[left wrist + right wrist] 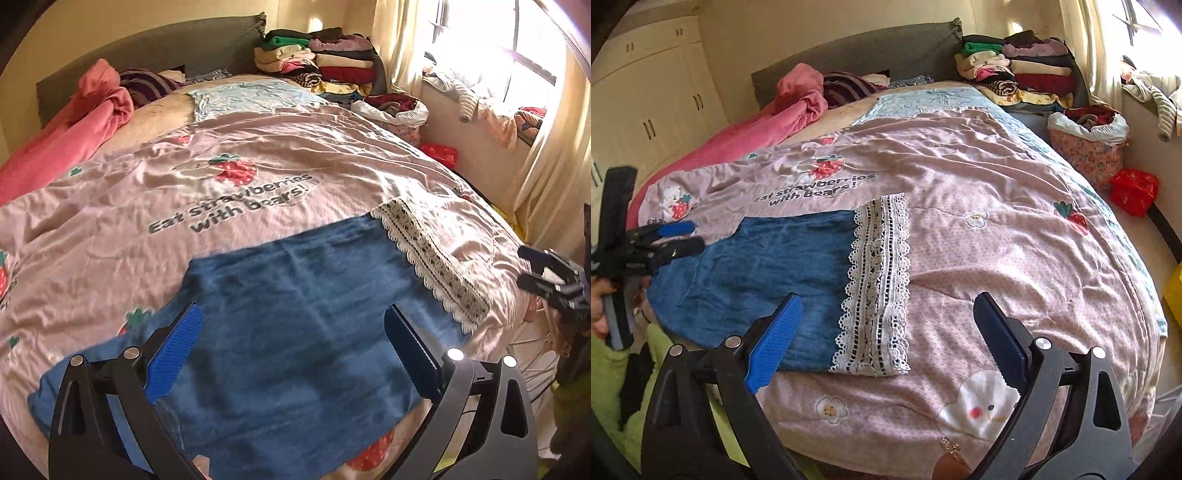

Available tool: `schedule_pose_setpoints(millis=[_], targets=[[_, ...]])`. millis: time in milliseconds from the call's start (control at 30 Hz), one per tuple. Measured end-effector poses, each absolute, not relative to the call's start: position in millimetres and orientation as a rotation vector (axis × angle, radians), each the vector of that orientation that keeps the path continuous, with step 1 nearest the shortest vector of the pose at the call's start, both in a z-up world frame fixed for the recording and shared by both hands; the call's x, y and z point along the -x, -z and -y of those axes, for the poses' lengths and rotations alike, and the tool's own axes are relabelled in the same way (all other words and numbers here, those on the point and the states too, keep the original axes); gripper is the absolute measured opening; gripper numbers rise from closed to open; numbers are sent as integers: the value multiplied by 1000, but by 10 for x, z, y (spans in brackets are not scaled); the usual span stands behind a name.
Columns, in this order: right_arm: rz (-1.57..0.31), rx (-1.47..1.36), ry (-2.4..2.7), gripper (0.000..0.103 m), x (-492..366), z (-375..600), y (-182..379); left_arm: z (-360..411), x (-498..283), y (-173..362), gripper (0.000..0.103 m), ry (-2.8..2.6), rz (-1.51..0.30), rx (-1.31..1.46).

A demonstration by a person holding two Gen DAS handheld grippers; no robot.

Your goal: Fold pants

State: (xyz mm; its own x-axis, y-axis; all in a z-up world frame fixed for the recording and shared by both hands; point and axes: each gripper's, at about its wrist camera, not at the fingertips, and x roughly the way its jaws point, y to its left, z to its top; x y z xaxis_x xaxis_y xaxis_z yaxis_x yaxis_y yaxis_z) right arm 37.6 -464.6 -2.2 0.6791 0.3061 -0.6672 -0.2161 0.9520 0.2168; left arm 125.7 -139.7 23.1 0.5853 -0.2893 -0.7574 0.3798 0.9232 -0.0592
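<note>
One pr blue denim pants (768,273) – folded flat, lace hem (877,284) | both hand-held grippers – L (291,354), R (886,343) – released

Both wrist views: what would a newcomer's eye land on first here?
The blue pants with a white lace hem, lying flat at the near edge of the pink strawberry bedspread. Both grippers, left and right, hover open above it. Folded clothes are stacked by the headboard.
</note>
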Motion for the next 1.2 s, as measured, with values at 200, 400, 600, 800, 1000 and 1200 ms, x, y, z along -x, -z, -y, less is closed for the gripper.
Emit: schedule_pose_setpoints(millis=[200,400,600,800,1000,1200], targets=[[-808,-131,-322,87,-418,4601,168,1614,-1511,-203,98,422,-863,-148],[-854,-153,-350,87,-442,4508,367,1908,-1737,-146,98,480,-858,-205],[-890,-198,-376,87,-512,4438,526,2252,-1981,95,98,543,-904,-286],[-911,-229,-386,87,-600,4400,626,2595,-2176,269,98,623,-904,-370],[-937,-241,-401,84,-690,4400,738,2770,-2387,580,98,636,-964,-377],[-916,-262,-427,70,-759,4402,751,2684,-2491,706,98,678,-1011,-248]])
